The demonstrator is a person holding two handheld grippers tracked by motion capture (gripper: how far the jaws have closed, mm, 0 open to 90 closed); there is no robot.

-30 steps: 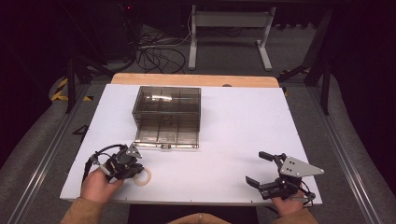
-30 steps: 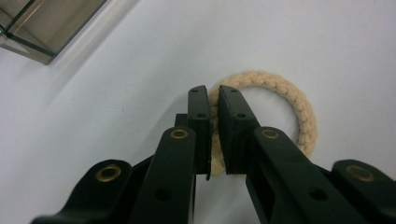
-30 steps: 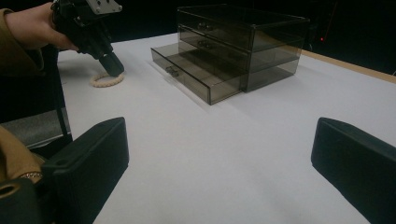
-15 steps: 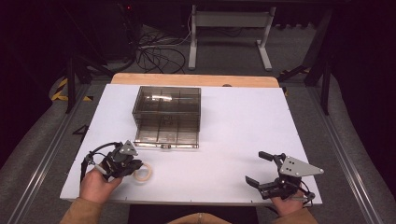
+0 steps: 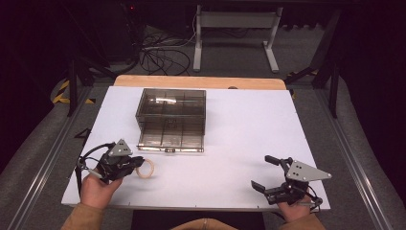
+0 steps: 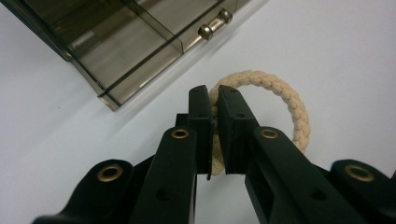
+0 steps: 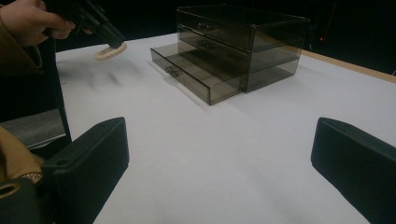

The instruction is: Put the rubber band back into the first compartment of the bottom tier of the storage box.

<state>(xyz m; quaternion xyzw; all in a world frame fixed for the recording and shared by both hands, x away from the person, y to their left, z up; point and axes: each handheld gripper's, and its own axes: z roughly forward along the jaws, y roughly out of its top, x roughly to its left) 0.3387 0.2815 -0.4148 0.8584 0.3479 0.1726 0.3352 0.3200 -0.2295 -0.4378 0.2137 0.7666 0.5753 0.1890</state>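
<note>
A beige braided rope ring (image 5: 146,169) hangs a little above the white table, and my left gripper (image 5: 136,166) is shut on its near edge. In the left gripper view the two black jaws pinch the ring (image 6: 290,99) between them, my left gripper (image 6: 215,105) pointing toward the open drawer (image 6: 126,51). A smoky clear drawer box (image 5: 172,108) stands at the table's middle back, its bottom drawer (image 5: 170,138) pulled out. My right gripper (image 5: 264,171) rests open at the front right with nothing in it. In the right gripper view, my right gripper (image 7: 219,154) faces the box (image 7: 243,42) and the ring (image 7: 109,51).
The white table (image 5: 239,129) has bare room between the box and both hands. Its wooden back edge (image 5: 201,82) borders a dark floor with cables and a metal stand (image 5: 234,28). The open drawer has a small metal handle (image 6: 215,25).
My left gripper has risen with the ring pinched in it, lifting it off the table and slightly toward the drawer. The right gripper has stayed put.
</note>
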